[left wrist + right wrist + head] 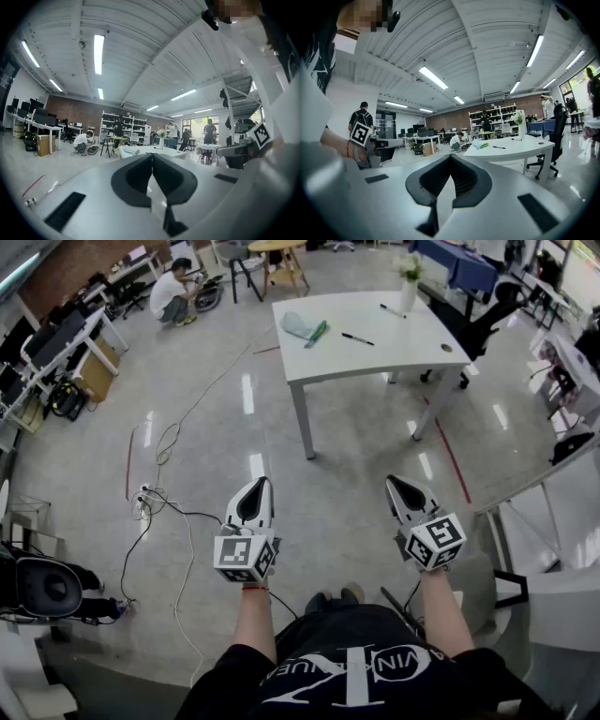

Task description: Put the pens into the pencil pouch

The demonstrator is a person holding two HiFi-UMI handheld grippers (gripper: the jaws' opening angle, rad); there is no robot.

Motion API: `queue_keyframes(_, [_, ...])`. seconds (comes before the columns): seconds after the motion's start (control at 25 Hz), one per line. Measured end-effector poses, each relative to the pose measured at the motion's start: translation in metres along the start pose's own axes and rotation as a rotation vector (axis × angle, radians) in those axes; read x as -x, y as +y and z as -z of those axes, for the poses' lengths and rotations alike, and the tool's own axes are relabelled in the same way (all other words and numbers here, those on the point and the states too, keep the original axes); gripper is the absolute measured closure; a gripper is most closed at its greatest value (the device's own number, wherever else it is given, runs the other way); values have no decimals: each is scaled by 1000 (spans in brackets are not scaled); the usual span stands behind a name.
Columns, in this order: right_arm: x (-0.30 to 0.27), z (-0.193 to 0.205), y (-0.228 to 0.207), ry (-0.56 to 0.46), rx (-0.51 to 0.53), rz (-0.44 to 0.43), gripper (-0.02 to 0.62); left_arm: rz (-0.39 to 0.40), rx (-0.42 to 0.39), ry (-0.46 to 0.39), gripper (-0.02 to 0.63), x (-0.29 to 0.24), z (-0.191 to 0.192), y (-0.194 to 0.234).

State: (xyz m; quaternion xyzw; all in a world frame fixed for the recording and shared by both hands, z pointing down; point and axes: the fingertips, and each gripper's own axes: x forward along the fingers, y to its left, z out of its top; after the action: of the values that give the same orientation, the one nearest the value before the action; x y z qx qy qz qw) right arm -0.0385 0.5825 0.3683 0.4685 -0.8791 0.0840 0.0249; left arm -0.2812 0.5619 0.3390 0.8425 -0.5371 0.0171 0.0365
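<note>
A white table (375, 338) stands well ahead of me across the floor. On it lie a pale green pencil pouch (303, 327) with a green pen (318, 332) beside it, a black pen (357, 338) near the middle and another black pen (392, 310) further back. In the right gripper view the same table (515, 149) carries the pouch (481, 145) and a black pen (498, 147). My left gripper (261, 486) and right gripper (395, 486) are held side by side at waist height, far short of the table. Both are shut and empty.
A white vase of flowers (409, 282) stands at the table's far edge. A black office chair (478, 324) sits to its right. Cables and a power strip (145, 502) trail over the floor at left. A person (173, 294) crouches at the back left beside desks.
</note>
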Motion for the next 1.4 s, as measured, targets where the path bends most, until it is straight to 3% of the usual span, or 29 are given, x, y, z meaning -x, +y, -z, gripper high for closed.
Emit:
queue_keyframes(0.4, [-3,2,10,-5,11,13,587,-17,3,-25,601,10,-3,16])
queue_keyframes(0.6, [0,3,14,-23,-12,70,586,-8,20,-41,601,20,-2,24])
queue_keyframes(0.76, [2,8,19,-37,-38,85,494,19,20,-32,601,17,5,23])
queue_keyframes(0.88, [6,10,19,-31,-38,92,476,30,17,-29,601,15,2,22])
queue_keyframes(1.4, [-36,10,-54,-18,-59,121,449,32,44,8,601,-69,12,33])
